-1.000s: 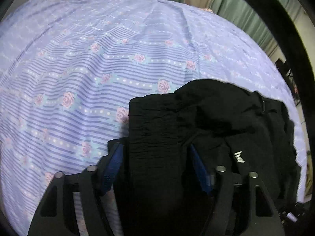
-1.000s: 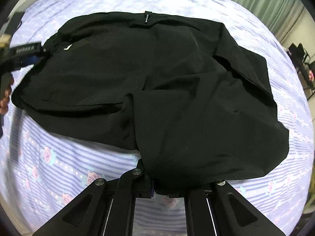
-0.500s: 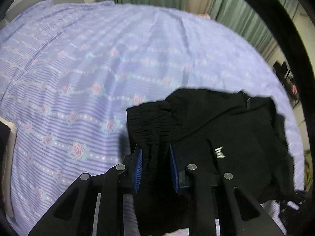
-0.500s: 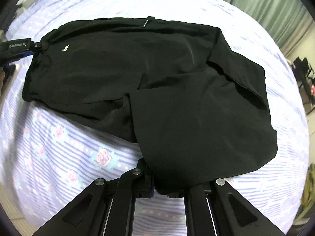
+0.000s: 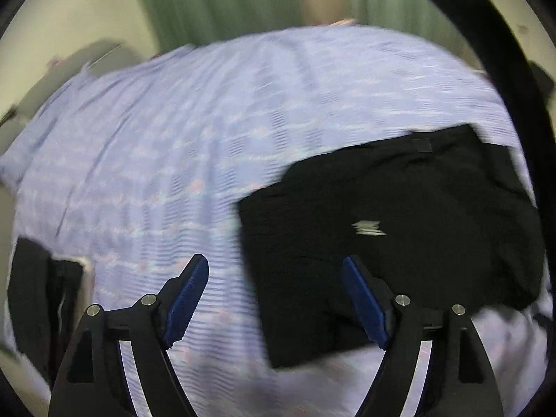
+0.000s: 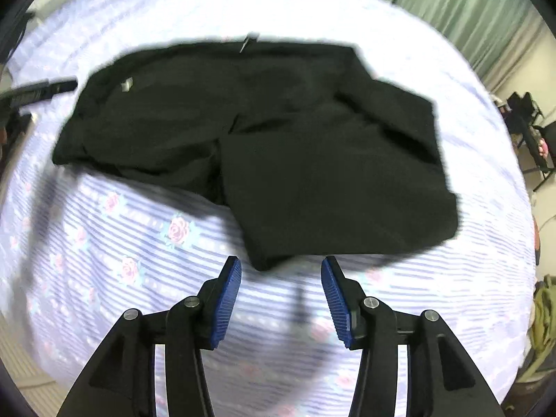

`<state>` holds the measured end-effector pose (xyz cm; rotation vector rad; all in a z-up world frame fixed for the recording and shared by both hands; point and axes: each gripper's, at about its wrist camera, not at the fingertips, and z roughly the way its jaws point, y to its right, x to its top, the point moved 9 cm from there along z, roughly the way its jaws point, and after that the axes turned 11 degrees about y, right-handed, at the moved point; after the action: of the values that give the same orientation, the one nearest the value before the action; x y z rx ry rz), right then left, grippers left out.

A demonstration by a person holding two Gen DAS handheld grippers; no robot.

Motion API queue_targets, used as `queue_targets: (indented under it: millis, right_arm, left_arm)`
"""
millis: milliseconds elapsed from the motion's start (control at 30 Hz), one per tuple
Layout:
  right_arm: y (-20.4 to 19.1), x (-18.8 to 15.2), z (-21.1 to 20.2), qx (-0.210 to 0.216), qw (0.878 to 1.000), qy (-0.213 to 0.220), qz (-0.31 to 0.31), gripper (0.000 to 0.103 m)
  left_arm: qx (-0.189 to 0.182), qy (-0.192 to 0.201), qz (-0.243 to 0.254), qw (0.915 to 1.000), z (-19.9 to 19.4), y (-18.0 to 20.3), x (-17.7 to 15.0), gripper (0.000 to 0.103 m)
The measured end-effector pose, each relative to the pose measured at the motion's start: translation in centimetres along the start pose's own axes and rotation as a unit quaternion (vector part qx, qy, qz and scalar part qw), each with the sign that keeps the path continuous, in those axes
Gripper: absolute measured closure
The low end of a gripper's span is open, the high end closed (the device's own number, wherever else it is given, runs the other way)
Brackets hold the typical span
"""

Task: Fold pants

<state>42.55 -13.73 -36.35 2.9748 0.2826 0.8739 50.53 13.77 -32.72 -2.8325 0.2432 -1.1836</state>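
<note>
Lilac striped bedsheet [image 6: 146, 243] with pink roses covered the bed, green curtains [image 6: 462, 10] hung behind it, a dark chair [image 6: 528, 128] stood at right, and an olive bag [image 6: 542, 316] sat low right.

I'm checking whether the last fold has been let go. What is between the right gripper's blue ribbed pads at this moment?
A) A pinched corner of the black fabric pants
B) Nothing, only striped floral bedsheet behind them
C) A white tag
B: the right gripper is opening with nothing between its pads, the black fabric pants lying flat on the striped floral bedsheet beyond the fingertips.
</note>
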Motion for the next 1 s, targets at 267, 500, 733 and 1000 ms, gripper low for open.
queue_targets:
  millis: [267,500,733,1000]
  right_arm:
    - [11.9,0.1,-2.1,-0.053,0.992,0.047,0.1,0.054]
    - [19.1,-3.5,-0.6,-0.111,0.978,0.016,0.178,0.055]
    - [21.1,-6.8,-0.3,-0.125,0.97,0.002,0.21,0.055]
    - [23.1,-8.7,-0.8,-0.129,0.961,0.01,0.245,0.056]
  left_arm:
    - [-0.175,0.015,0.078,0.9815,-3.8,16.2,-0.7,0.024]
    - [-0.257,0.071,0.205,0.9417,-3.9,30.4,-1.2,0.026]
    - [-0.281,0.113,0.359,0.883,-1.4,40.5,-2.6,0.03]
    - [-0.301,0.042,0.329,0.8938,3.1,42.8,-1.0,0.099]
